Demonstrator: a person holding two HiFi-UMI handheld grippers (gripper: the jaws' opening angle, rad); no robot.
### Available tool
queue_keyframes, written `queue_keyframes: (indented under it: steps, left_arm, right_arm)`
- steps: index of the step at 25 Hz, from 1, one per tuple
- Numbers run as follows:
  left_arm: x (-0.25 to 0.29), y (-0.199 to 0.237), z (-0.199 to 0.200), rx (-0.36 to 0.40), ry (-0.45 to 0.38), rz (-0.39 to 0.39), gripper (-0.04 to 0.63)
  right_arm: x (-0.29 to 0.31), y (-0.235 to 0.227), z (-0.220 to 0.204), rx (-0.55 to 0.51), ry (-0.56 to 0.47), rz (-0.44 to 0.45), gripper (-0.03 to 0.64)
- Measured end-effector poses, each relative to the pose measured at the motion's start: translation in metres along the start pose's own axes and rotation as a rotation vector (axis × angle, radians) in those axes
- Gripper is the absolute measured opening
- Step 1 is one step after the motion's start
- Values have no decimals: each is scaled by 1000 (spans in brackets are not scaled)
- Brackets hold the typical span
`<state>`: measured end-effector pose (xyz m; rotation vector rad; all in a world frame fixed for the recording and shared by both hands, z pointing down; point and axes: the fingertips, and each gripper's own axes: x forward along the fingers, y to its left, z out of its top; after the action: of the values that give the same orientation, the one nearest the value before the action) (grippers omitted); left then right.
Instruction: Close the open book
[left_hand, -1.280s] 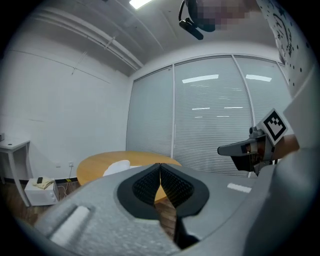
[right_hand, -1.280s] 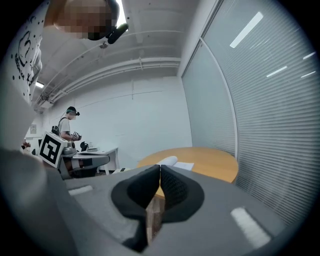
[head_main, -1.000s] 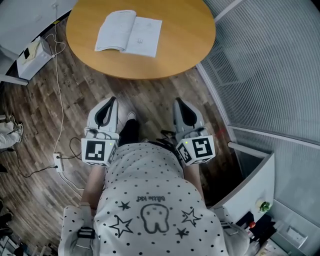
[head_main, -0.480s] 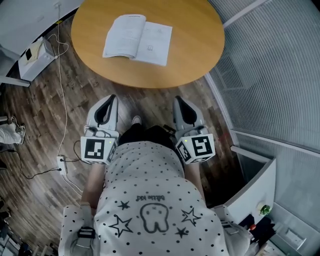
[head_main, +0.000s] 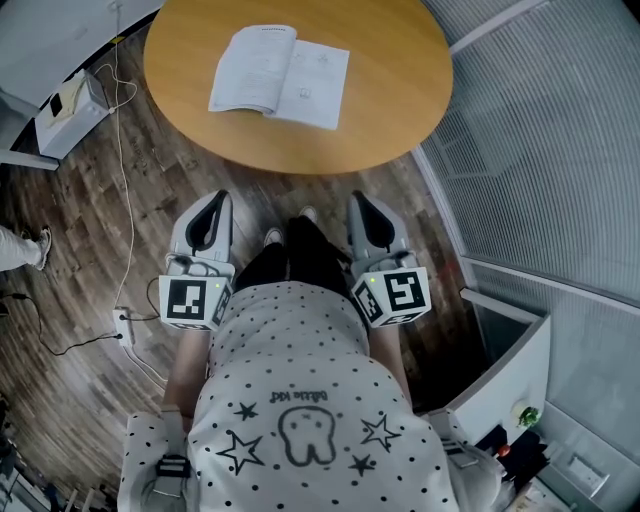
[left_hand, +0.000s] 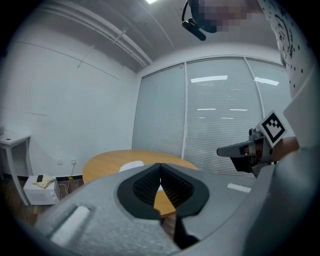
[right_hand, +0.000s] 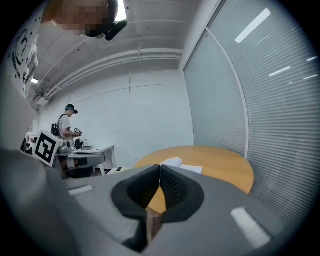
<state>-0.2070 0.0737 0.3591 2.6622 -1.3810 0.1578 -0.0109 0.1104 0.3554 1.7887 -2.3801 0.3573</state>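
Note:
An open book (head_main: 281, 77) with white pages lies flat on the round wooden table (head_main: 395, 80), left of the table's middle in the head view. Both grippers hang at waist height, short of the table's near edge and apart from the book. My left gripper (head_main: 213, 202) is shut with nothing in it, its tips meeting in the left gripper view (left_hand: 160, 165). My right gripper (head_main: 360, 203) is shut and empty too, tips together in the right gripper view (right_hand: 160, 167). The book (right_hand: 175, 163) shows as a pale shape beyond the right jaws, and the book (left_hand: 131, 166) peeks over the left jaws.
A glass wall with blinds (head_main: 560, 130) runs along the right. A white box (head_main: 68, 110) and cables (head_main: 118, 200) lie on the wooden floor at left. A white cabinet (head_main: 505, 375) stands at lower right. Another person (right_hand: 66, 125) stands by a desk far off.
The table and book have come slightly nearer and shifted right in the head view as I stepped forward. Both grippers keep their pose and stay shut.

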Motion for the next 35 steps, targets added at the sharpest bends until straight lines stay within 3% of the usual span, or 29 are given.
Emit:
queue_keyframes:
  steps: [18, 25, 35]
  left_arm:
    - [41, 7, -6, -5, 46, 56, 11]
    - [97, 23, 3, -2, 64, 121, 11]
    - [180, 27, 25, -26, 21, 188, 11]
  right_arm:
    - [35, -34, -2, 16, 35, 46, 5]
    - [83, -75, 17, 11, 41, 95, 5]
    - [142, -148, 40, -7, 43, 137, 5]
